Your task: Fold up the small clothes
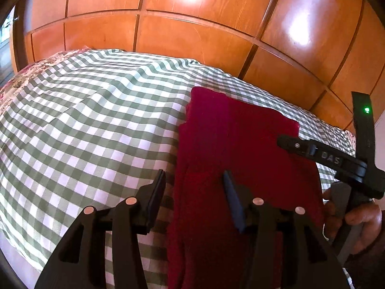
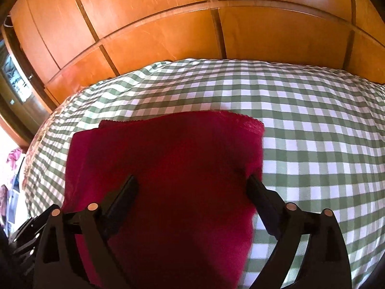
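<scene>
A folded dark red cloth lies flat on a bed with a green-and-white checked cover. In the left wrist view my left gripper hovers over the cloth's left edge, one finger above the cover and the other above the red fabric; the jaws are apart and press on nothing. My right gripper reaches in from the right over the cloth, held by a hand. In the right wrist view the right gripper stands wide open above the red cloth, its fingers spanning most of the cloth's width.
Glossy orange wooden wardrobe doors rise right behind the bed. A floral fabric shows at the bed's far left edge. Checked cover spreads bare to the right of the cloth. A window sits at the left.
</scene>
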`<state>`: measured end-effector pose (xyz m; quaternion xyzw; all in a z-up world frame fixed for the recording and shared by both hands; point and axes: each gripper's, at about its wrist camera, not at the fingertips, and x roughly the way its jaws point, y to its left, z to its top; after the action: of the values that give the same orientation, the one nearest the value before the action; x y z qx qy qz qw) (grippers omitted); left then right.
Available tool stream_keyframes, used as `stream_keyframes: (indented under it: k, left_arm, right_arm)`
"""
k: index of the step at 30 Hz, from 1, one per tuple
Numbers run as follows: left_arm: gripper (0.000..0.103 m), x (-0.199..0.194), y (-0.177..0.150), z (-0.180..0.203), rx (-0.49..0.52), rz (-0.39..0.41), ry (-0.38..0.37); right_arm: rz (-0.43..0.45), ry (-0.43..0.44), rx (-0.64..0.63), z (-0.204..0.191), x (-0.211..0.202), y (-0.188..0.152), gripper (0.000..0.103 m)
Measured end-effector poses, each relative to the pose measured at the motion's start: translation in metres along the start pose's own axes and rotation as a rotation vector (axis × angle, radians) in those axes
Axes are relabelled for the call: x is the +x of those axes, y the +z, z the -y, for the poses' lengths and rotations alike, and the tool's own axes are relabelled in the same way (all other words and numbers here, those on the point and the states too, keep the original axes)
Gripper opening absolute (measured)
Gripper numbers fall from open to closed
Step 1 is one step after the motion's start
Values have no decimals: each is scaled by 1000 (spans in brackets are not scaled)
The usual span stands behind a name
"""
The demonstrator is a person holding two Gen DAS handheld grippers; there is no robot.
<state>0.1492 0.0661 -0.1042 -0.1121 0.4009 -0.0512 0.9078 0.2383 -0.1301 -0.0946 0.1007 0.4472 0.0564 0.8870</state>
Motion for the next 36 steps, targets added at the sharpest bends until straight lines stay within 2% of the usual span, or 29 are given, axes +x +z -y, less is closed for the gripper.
stream_keyframes:
  k: [9,20,22,26,30,32,33,34,35,36]
  left_arm:
    - [58,-3,-7,-7,-15,-2,6]
    - [69,3,-14,-17,-22,-24,-25]
    - [71,5,-16,-22,-35,-39,-47]
    - [77,15,-17,-40,-103,-99,-140]
    - [80,20,-22,-54,-147,-106,-212]
    - [76,22,-24,-56,-143,-99,-243]
    - [64,22,-24,-56,-137,-98,-268]
    - [54,22,-25,-56,-136,-103,-314]
    - [38,21,-25,-56,-149,-111,-380]
    - [33,21,-25,-55,-150,-110,-400]
  right_arm:
    - [-22,99,68,26,-20,-25,96]
    - [-112,373,164,45,-16,-56,96]
    - [-123,404,162,42,-13,-57,96]
    - [-150,469,141,33,-6,-59,94]
    - [-161,496,140,24,5,-56,92]
    - [-159,491,131,21,8,-55,87]
    - [-159,485,127,19,7,-55,81]
    - [-158,480,128,20,5,-55,68]
    - [-154,474,140,20,2,-54,62]
    - [-146,473,141,21,-2,-54,54]
